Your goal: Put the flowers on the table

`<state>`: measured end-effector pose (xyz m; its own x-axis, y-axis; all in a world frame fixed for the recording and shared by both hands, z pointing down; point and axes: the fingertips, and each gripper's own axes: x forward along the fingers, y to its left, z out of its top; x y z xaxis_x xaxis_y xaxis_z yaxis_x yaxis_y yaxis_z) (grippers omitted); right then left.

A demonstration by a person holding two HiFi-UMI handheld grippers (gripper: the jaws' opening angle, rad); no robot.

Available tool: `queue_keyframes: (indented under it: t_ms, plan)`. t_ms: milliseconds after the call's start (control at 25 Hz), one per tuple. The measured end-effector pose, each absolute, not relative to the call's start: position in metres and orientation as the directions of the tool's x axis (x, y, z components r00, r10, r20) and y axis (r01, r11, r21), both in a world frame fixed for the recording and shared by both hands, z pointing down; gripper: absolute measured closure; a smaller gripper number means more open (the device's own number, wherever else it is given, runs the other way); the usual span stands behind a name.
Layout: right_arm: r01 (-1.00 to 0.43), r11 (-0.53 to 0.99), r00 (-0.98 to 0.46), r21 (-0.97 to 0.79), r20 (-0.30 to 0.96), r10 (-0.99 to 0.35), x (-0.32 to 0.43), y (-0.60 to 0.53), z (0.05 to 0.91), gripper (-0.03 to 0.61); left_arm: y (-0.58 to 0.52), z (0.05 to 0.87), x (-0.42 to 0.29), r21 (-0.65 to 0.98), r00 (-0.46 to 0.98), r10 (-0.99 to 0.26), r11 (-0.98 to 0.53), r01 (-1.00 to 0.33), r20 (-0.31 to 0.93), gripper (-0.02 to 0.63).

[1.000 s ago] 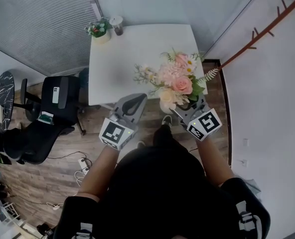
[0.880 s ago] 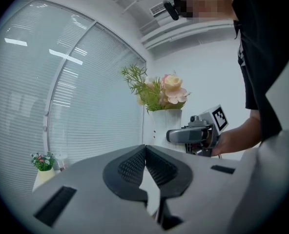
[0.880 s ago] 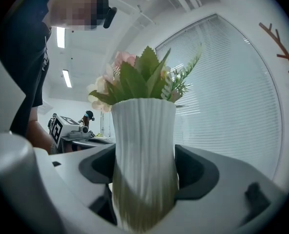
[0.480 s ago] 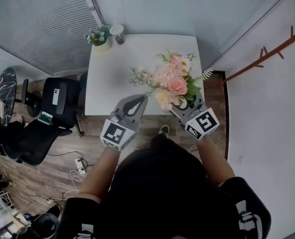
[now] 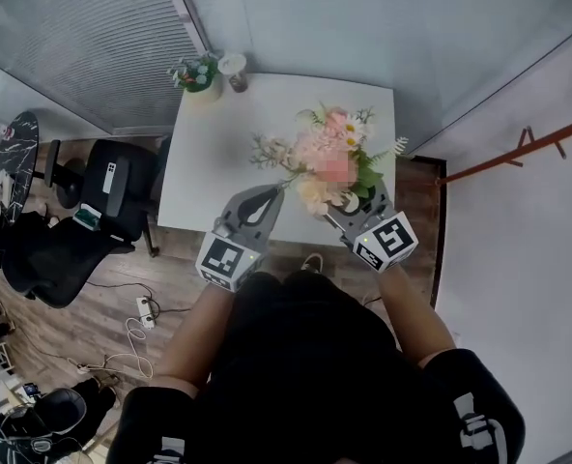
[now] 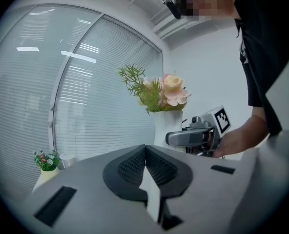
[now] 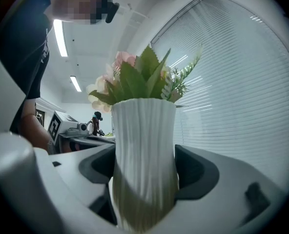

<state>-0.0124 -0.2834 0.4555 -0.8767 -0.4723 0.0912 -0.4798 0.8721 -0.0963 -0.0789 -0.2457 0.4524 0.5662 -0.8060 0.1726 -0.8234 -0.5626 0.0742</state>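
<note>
A bouquet of pink and cream flowers [image 5: 327,159] stands in a ribbed white vase [image 7: 144,165]. My right gripper [image 5: 352,204] is shut on the vase, holding it upright above the near right edge of the white table [image 5: 228,153]. In the left gripper view the flowers [image 6: 159,92] and vase rise beside the right gripper [image 6: 196,136]. My left gripper [image 5: 264,193] hangs over the table's near edge, left of the vase, its jaws shut with nothing between them.
A small potted plant [image 5: 197,72] and a cup [image 5: 234,69] stand at the table's far left corner. A black office chair [image 5: 112,187] is left of the table, another [image 5: 49,259] nearer. Window blinds lie behind; a wall runs on the right. Cables lie on the wooden floor.
The person has stepped closer to the table; both grippers and the vase of flowers now reach further over its near edge. The grip on the vase is unchanged.
</note>
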Motion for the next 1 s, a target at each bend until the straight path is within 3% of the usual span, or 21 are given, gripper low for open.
queue_keyframes:
  t_ms: [640,1000]
  plan:
    - [-0.556,0.828,-0.830,-0.079,0.099,-0.548,-0.025,-0.324,0.487,0.207,-0.286,0.485,-0.086,0.093,0.601,-0.780,-0.595,-0.798,0.175,0.601]
    - [-0.603,0.793,-0.797,-0.092,0.126,-0.591,-0.041,-0.382,0.553,0.207,-0.343,0.548,-0.109,0.140,0.595,-0.779,-0.579,-0.804,0.196,0.601]
